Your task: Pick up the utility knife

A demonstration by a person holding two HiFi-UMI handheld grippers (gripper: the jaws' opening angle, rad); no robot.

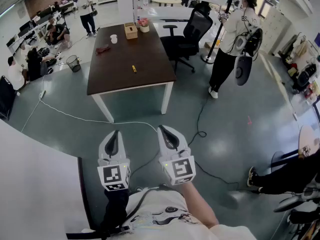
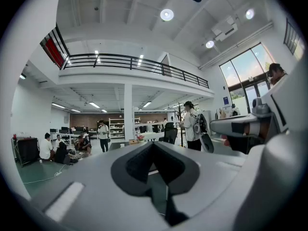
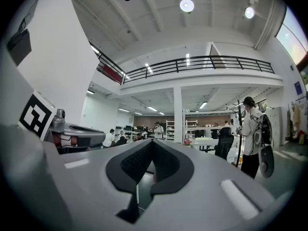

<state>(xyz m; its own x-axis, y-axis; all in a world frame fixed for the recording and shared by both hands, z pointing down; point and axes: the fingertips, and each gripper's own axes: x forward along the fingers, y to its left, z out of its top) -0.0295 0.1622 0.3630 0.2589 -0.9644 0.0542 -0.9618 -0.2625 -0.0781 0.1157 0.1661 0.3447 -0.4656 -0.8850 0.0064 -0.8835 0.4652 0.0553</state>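
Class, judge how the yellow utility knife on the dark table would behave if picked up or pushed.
The utility knife looks small and slim, so it is probably light and stiff. Lying flat on the smooth table, it would likely slide or spin when pushed, not roll. Its low profile may make pinching it awkward.

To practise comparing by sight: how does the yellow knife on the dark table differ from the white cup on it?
The knife is yellow and thin; the cup is white and stubby. The knife lies flat; the cup stands upright. The knife sits near the middle of the table, the cup towards its far end. Both rest on the same dark top, untouched.
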